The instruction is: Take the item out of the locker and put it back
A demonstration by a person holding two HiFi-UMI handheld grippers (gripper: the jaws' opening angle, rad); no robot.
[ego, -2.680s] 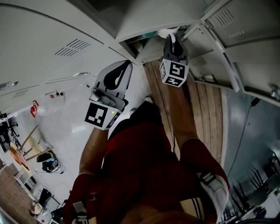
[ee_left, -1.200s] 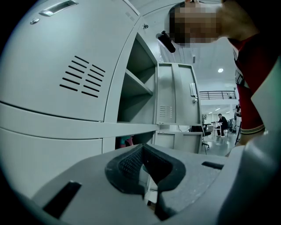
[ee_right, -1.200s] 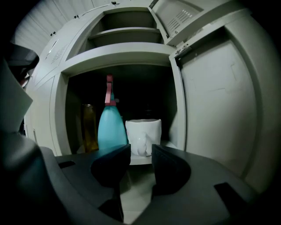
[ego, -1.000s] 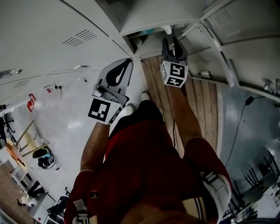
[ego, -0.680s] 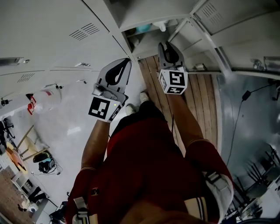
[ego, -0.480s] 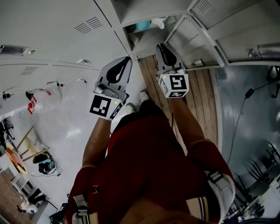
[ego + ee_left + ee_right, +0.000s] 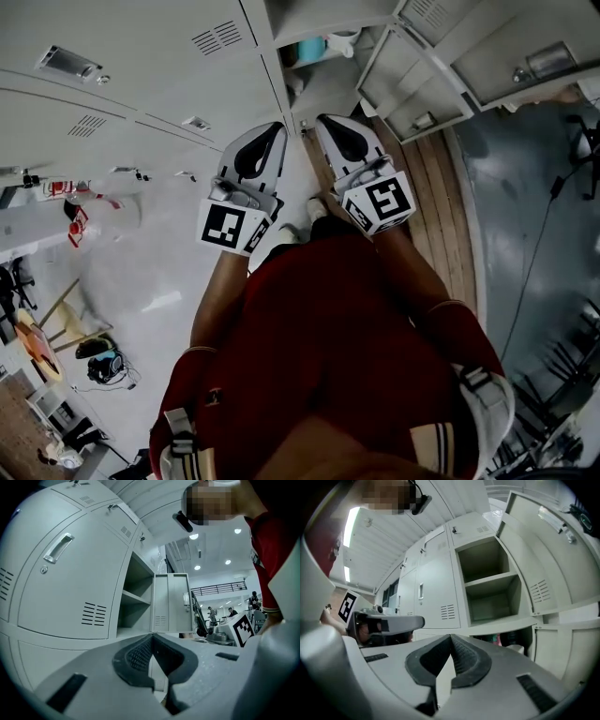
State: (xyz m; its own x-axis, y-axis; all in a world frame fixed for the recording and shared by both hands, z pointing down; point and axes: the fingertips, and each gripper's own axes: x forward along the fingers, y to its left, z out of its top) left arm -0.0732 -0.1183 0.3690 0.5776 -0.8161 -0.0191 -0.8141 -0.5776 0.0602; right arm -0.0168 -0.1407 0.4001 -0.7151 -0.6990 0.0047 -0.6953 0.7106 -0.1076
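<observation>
Both grippers hang side by side just in front of the open locker [image 7: 323,94], outside it and pointing toward it. The left gripper [image 7: 278,126] has its jaws pressed together at the tips, with nothing between them in the left gripper view. The right gripper [image 7: 320,118] has just been closing and its jaws now meet too, empty, with only the grey lockers showing past the tips. The white item [image 7: 343,41] sits inside the open locker, well apart from either gripper, next to a teal thing [image 7: 309,50]. In the right gripper view the white item [image 7: 516,648] sits low in the locker's opening, below an open compartment whose two shelves hold nothing.
</observation>
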